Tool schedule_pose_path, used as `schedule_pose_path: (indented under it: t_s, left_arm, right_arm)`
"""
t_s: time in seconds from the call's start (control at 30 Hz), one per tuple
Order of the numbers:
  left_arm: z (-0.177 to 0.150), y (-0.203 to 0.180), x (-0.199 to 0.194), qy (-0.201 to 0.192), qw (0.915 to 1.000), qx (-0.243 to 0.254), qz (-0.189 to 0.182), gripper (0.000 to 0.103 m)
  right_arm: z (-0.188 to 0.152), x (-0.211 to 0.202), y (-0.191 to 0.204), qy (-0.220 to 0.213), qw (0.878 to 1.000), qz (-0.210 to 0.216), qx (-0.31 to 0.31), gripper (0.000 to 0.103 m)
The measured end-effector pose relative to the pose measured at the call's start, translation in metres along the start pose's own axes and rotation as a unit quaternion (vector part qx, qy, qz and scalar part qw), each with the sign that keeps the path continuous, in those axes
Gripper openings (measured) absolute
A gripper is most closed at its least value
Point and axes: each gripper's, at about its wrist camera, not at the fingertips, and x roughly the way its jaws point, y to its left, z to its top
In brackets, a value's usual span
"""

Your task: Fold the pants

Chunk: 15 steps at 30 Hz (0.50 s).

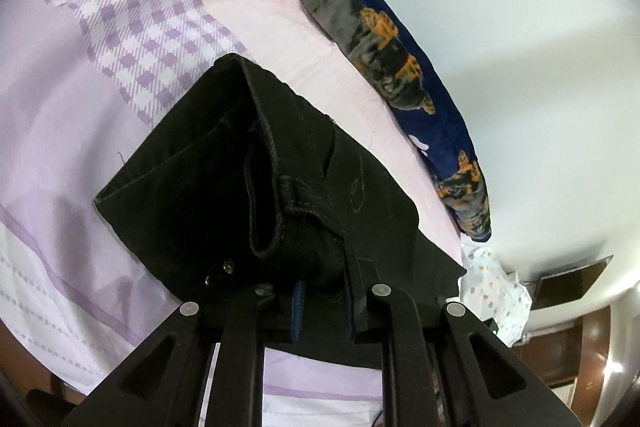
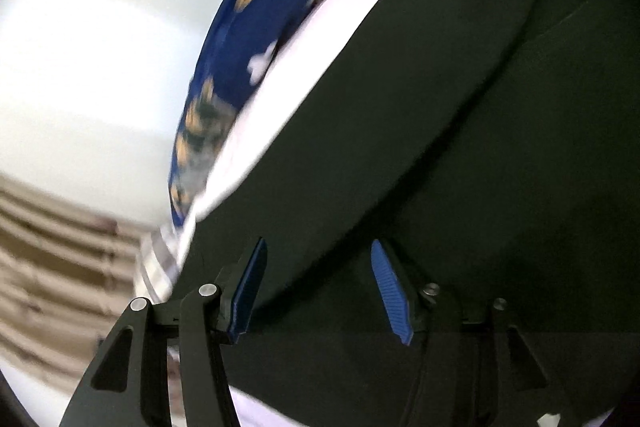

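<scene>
The left gripper [image 1: 322, 303] is clamped on the waistband of the black pants [image 1: 256, 183]. Its two fingers pinch a thick bunch of the band between them, and a strip of blue pad [image 1: 298, 311] shows at the inner face of the left finger. Just beyond the fingertips the waistband curls open into a dark hollow, with a belt loop stitched across it and two metal rivets just left of the grip. From there the cloth fans away from the gripper as a folded black slab, one corner reaching out to the left and another to the right, lying on the lilac bedsheet [image 1: 72, 75]. Farther ahead and to the left, the sheet carries a purple check pattern; beneath the gripper it shows a pale band with a purple stripe. Beyond the pants to the right, a navy blanket [image 1: 360, 11] with orange and grey patches runs along the far edge of the bed, against a white wall [image 1: 520, 47]. Near the gripper's right side, a white spotted cloth [image 1: 496, 291] lies at the corner of the bed.

The right gripper [image 2: 320, 287] stands with its blue-padded fingers [image 2: 390, 291] spread wide apart, gripping nothing. The view is blurred. A broad black sheet of the pants lies directly ahead of the fingertips and fills the space to the right. To the left beyond it run the pale sheet edge, the navy blanket and the wall.
</scene>
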Motion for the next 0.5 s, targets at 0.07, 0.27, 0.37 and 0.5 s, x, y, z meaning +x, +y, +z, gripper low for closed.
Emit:
schedule_pose_path:
  t_s: [0.07,0.27,0.37,0.5]
  left_arm:
    - [0.002,0.003,0.002,0.003,1.0,-0.002,0.008,0.016]
    - [0.003,0.011,0.007,0.011,0.9995,-0.001,0.03,0.016]
    - [0.005,0.014,0.011,0.017,0.9988,0.006,0.045,0.016]
    - [0.007,0.016,0.017,0.025,0.9978,0.016,0.059,0.016]
  right_arm:
    - [0.018,-0.002,-0.008,-0.021,1.0,-0.01,0.016,0.046]
    - [0.056,-0.009,-0.024,-0.057,0.996,-0.06,0.021,0.025]
    - [0.071,-0.018,-0.039,-0.072,0.994,-0.082,0.029,0.02]
    - [0.084,-0.032,-0.044,-0.08,0.99,-0.114,0.019,0.007]
